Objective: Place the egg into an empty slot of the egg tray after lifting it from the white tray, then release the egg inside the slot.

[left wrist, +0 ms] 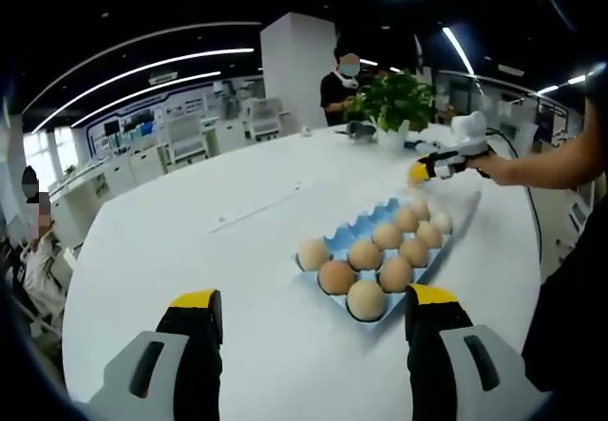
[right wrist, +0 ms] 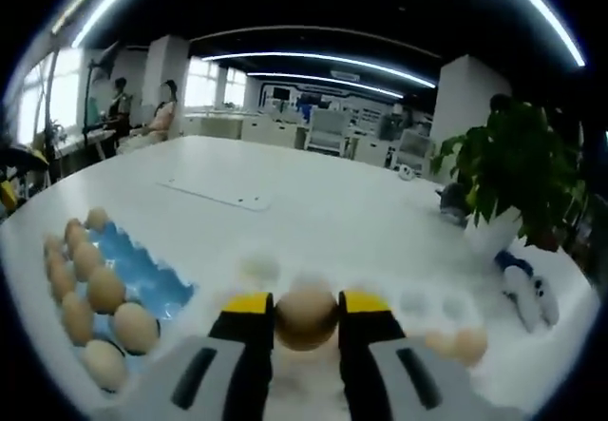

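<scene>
Right now the right gripper (right wrist: 306, 318) is clenched on a brown egg (right wrist: 306, 319), which sits between its two yellow-tipped jaws, just above the white tray (right wrist: 418, 318). Another egg (right wrist: 468, 345) lies in that white tray to the side. A little further stands the blue egg tray (right wrist: 157, 283) with several eggs along its edge and some bare blue slots next to them. In the left gripper view, the left gripper (left wrist: 315, 318) is released, its jaws wide apart over the white table (left wrist: 190, 221), holding nothing, and the egg tray lies just beyond them. Further away on the table is a green potted plant (right wrist: 508, 169), and people stand at the far side of the room.

I think the main risk is in the carry: the egg is smooth and round, so a weak grip may let it slip, and a hard one may crack it. Also, lowering it onto a filled slot would knock two eggs together.
</scene>
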`<state>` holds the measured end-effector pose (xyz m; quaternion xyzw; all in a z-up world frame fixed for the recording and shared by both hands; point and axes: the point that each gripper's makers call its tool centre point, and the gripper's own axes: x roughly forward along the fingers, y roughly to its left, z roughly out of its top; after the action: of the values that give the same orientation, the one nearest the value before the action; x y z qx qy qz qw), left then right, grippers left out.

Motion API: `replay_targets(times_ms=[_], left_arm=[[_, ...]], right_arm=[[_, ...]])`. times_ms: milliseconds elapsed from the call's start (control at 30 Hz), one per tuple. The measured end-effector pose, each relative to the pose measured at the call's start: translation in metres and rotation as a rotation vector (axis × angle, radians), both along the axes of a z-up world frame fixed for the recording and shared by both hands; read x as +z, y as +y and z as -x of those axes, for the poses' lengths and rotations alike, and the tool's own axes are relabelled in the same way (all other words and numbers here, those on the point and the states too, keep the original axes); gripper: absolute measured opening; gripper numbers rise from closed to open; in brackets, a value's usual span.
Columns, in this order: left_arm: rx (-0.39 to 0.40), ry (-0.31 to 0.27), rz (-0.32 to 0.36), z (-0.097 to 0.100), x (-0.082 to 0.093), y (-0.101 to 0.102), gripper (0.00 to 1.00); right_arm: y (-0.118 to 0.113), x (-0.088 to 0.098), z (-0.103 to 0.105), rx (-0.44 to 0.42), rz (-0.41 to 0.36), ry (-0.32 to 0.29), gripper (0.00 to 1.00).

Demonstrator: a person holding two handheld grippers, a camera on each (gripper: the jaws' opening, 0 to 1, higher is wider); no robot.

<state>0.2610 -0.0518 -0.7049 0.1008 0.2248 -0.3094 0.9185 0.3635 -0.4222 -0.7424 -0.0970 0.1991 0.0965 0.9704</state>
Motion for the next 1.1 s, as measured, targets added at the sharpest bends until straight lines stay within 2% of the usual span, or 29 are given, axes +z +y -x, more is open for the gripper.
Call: replay_targets(times_ms=[233,500,733,1033,1100], left_arm=[[-0.004,0.000,-0.001,-0.001,0.000,0.000,0.80],[-0.007,0.001,0.002,-0.002,-0.001,-0.001,0.80],[-0.007,0.007,-0.001,-0.001,-0.004,0.001,0.80],[-0.005,0.013,-0.001,0.001,-0.005,0.001,0.80],[-0.006,0.013,-0.002,0.001,-0.006,0.001,0.80]], right_arm=[[0.004,0.006,0.002,0.014,-0.007,-0.018,0.26],[0.025,0.011,0.001,0.058,-0.032,-0.023,0.26],[0.051,0.012,-0.001,0.106,-0.071,-0.021,0.26],[0.102,0.017,-0.003,0.204,-0.135,-0.023,0.26],[0.120,0.017,-0.004,0.238,-0.153,-0.023,0.26]])
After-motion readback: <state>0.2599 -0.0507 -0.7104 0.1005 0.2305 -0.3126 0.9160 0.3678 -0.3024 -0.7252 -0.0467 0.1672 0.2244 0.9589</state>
